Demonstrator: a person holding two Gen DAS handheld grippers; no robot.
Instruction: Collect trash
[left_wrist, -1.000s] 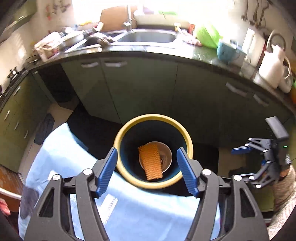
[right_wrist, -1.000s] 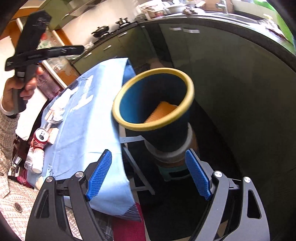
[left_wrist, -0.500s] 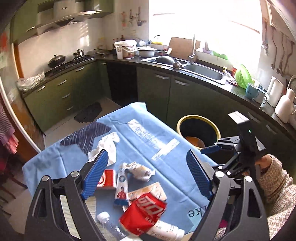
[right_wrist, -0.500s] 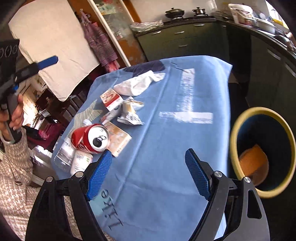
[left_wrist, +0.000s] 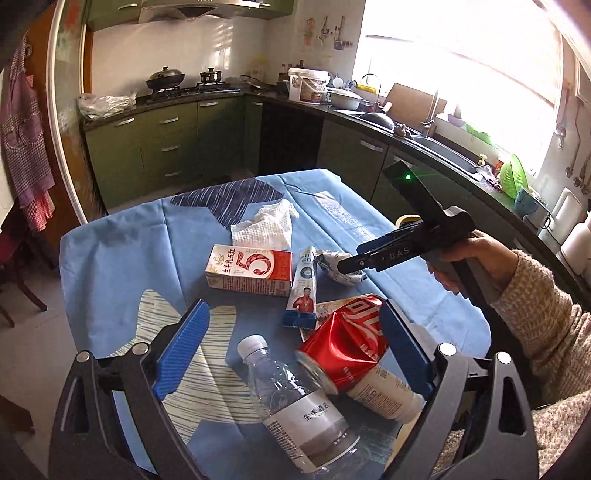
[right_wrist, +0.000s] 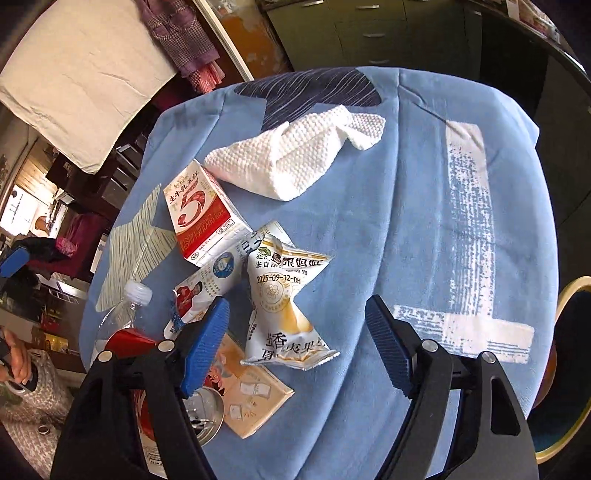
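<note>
Trash lies scattered on the blue tablecloth (right_wrist: 369, 229), and the red-and-white milk carton (right_wrist: 201, 214) serves as the landmark for the rest. Beyond the carton, toward the far edge of the cloth, sits a crumpled white paper towel (right_wrist: 295, 158). Touching the carton's near end is a flattened blue-and-white tube box (left_wrist: 303, 291), and just beside that lies a crinkled white snack wrapper (right_wrist: 286, 299), its lower end resting over a pale flat card packet (right_wrist: 251, 398). Nearer the cameras than the carton are a dented red can (left_wrist: 343, 347), a clear plastic bottle (left_wrist: 295, 406) with a white cap, and a small cream-coloured bottle (left_wrist: 384, 393) lying under the can. The left gripper (left_wrist: 291, 354) hangs above the can and clear bottle with its blue pads spread wide and nothing between them. The right gripper (right_wrist: 295, 350) hovers over the snack wrapper, likewise released, its left pad above the card packet's edge. Well away from the carton, past the cloth's right edge in the right wrist view, a yellow-rimmed bin (right_wrist: 569, 295) stands lower than the table.
</note>
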